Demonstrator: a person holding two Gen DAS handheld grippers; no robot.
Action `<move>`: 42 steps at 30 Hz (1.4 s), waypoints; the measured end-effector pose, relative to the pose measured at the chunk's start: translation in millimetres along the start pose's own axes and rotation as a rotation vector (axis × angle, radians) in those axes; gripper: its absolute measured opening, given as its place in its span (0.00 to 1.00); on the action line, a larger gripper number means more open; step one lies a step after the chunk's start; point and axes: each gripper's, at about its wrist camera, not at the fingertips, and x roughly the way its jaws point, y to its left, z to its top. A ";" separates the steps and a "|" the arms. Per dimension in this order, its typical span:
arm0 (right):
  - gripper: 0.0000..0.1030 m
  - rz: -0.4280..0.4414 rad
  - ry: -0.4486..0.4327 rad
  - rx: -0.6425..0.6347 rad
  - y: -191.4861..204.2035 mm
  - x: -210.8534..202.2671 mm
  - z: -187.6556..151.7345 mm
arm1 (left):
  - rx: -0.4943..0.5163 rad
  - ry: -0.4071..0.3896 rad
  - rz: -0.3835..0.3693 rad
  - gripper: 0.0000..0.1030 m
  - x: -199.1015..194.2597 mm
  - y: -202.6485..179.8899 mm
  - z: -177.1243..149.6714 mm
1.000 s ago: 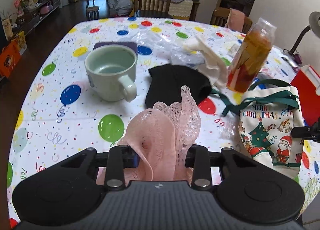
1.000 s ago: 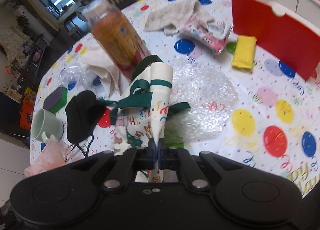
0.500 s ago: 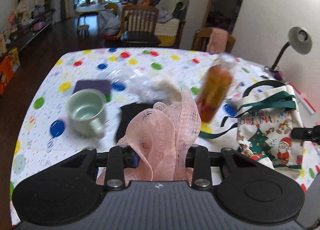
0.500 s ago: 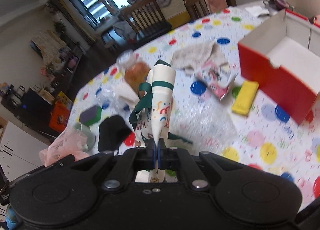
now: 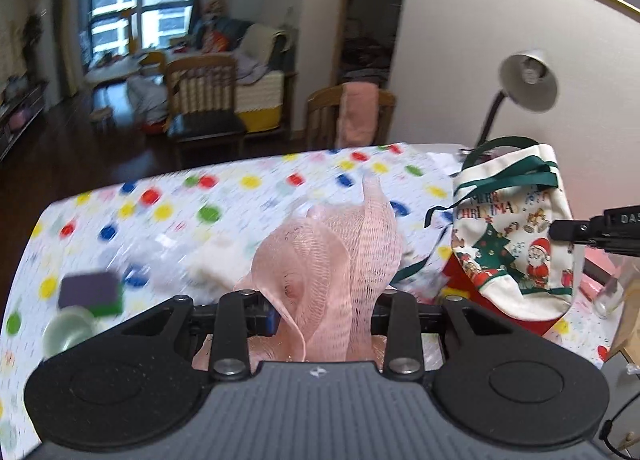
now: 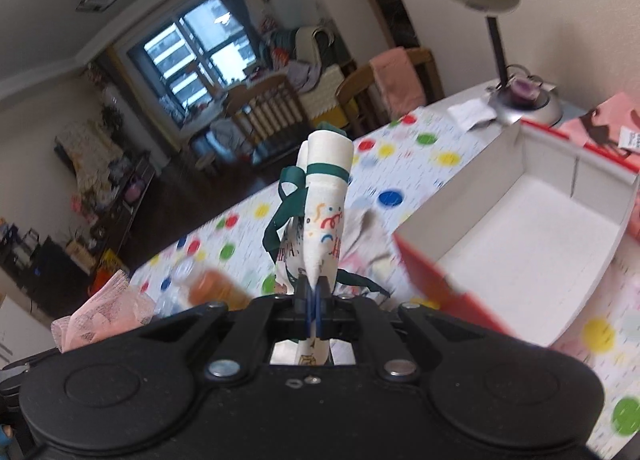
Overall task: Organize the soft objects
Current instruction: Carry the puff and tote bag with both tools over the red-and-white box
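Left tongs (image 5: 322,318) clamped around pink mesh pouf (image 5: 332,260); right tongs (image 6: 314,300) pinching Christmas bag (image 6: 324,215).

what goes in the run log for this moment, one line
left hand-held gripper: shut on pink mesh sponge | right hand-held gripper: shut on christmas bag | both held above table | red box: open

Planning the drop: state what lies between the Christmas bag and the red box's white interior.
In the right wrist view, only the box's red front wall lies between it and the Christmas bag.
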 end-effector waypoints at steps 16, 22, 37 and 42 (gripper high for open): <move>0.01 -0.073 -0.078 0.068 -113.4 -23.6 72.7 | 0.116 0.009 -0.190 0.32 66.2 -131.3 94.7; 0.01 -0.111 -0.071 0.087 -152.1 -25.0 83.0 | 0.167 0.064 -0.231 0.33 110.8 -191.3 102.8; 0.01 -0.223 0.139 0.145 -239.9 18.5 86.7 | 0.302 0.248 -0.211 0.33 224.2 -302.2 76.9; 0.01 -0.232 0.202 0.115 -249.7 48.1 90.4 | 0.344 0.274 -0.158 0.33 256.4 -316.5 69.0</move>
